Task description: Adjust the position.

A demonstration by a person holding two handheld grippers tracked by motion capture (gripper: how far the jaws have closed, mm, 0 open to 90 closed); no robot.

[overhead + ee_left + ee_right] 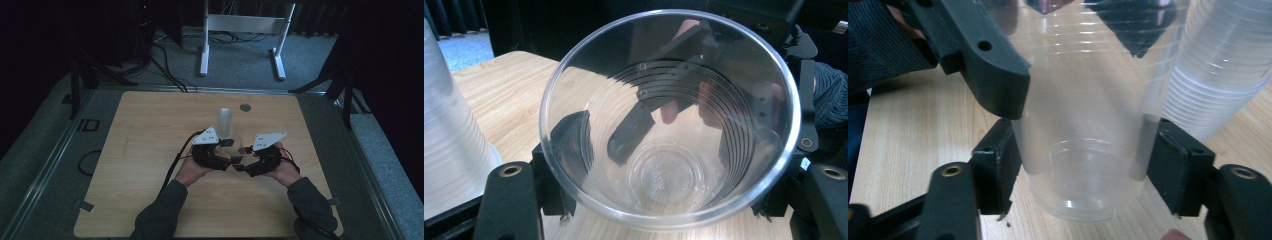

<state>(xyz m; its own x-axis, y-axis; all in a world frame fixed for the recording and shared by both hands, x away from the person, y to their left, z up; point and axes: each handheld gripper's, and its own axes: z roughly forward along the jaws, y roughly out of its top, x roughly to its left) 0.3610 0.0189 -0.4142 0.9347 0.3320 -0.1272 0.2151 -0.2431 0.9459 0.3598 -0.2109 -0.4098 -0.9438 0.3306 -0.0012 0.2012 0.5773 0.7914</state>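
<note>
Both grippers meet on one clear cup (669, 120) at table (150, 200) centre, 6 o'clock of the cup stack (225, 122). Left gripper (226, 143) is clamped on the cup near its rim; right gripper (1083, 170) pinches the base, pads touching both walls. Best to squeeze lightly: thin ribbed plastic dents easily, so pull straight and slowly. Cup tapered, glossy, see-through; stack frosted white; table pale matte wood grain.

Left gripper (669, 200) fingers (566, 150) clasp a clear plastic cup (669, 120) viewed into its mouth; the other gripper's finger (634, 130) shows through it. Cup stack (449, 130) stands left on the bench (509, 85).
</note>
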